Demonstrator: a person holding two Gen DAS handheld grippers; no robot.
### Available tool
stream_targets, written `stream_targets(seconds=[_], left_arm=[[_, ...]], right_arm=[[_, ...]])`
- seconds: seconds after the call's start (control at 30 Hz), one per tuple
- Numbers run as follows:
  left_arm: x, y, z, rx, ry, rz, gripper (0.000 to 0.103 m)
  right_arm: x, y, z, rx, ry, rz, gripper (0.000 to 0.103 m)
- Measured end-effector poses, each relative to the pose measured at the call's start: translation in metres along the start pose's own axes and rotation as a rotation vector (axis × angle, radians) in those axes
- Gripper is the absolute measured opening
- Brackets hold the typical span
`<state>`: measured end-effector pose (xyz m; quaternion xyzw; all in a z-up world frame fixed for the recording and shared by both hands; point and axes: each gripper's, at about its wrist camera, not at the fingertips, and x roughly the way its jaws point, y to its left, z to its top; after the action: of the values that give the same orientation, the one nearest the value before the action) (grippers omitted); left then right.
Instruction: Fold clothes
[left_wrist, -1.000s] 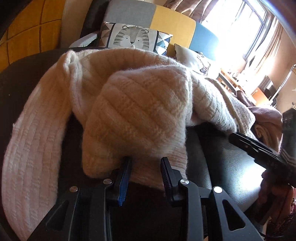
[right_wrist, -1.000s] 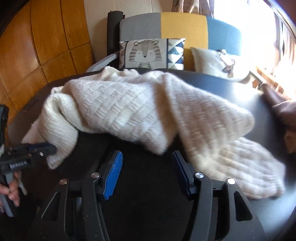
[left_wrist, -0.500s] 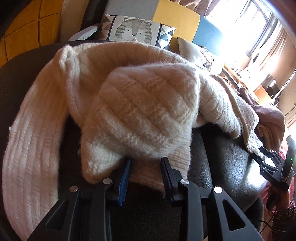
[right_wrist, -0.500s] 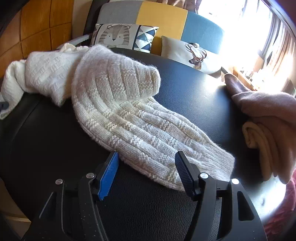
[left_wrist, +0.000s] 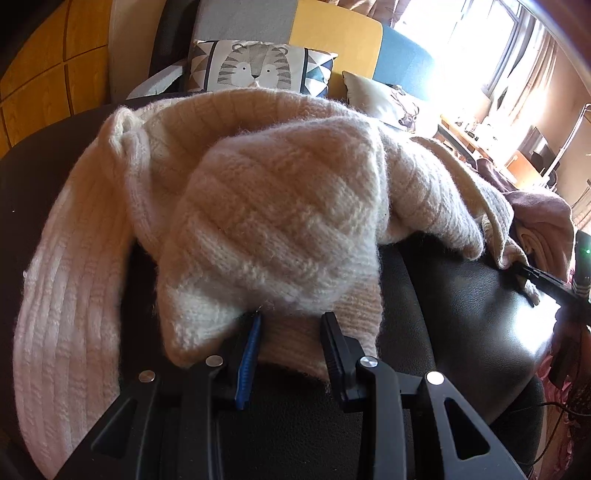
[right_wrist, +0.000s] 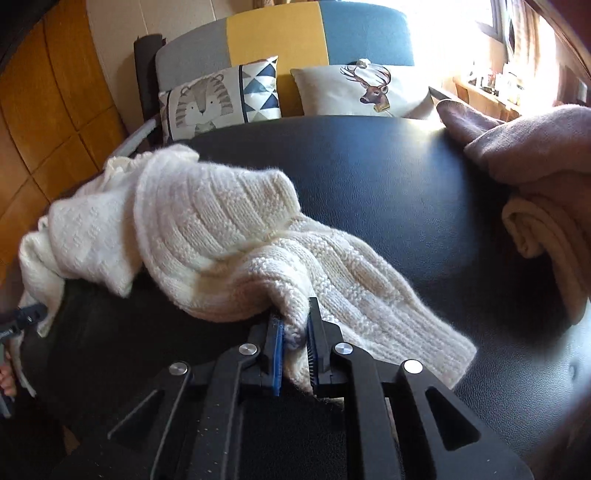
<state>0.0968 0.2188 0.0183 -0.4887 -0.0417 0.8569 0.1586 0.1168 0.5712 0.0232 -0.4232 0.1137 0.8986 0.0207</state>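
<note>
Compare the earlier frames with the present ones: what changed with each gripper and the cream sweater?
The right gripper moved in and closed on a fold of the cream sweater. The left gripper stayed open at the sweater's edge; the pink clothes stayed put.

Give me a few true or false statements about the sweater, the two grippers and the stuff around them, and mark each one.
1. The right gripper is shut on the sweater. True.
2. The left gripper is clamped tight on a fold. False: its jaws stand apart, with the sweater's hem between them.
3. The sweater lies on a black surface. True.
4. The sweater is neatly folded. False: it is bunched and rumpled.
5. A deer pillow sits beside the tiger pillow. True.
</note>
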Motion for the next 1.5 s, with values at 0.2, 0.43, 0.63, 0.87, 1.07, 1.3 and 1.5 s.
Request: stream_targets(seconds=[0.2,0.43,0.63,0.87,1.07,1.3,1.5], left_arm=[[-0.002,0.002,0.005,0.001,0.004,-0.004,0.033],[-0.005,0.002,0.011,0.006,0.000,0.000,0.033],[-0.009,0.004,0.016,0.002,0.003,-0.007,0.033],[-0.013,0.007,0.024,0.007,0.008,-0.008,0.033],[-0.016,0.011,0.032,0.007,0.017,-0.002,0.033],[-0.020,0.019,0.041,0.004,0.023,0.002,0.033],[-0.024,0.027,0.048,0.004,0.026,0.001,0.033]], right_arm=[[-0.043,0.004,0.030,0.081,-0.053,0.175,0.011],[-0.077,-0.019,0.070,0.205,-0.118,0.254,0.011],[-0.055,-0.067,0.102,0.334,-0.116,0.163,0.011],[0.007,-0.124,0.100,0.488,-0.055,0.072,0.011],[0.042,-0.136,0.118,0.430,-0.025,-0.043,0.013],[0.078,-0.136,0.137,0.332,0.045,-0.184,0.031],[0.055,-0.149,0.156,0.340,-0.080,-0.325,0.040]])
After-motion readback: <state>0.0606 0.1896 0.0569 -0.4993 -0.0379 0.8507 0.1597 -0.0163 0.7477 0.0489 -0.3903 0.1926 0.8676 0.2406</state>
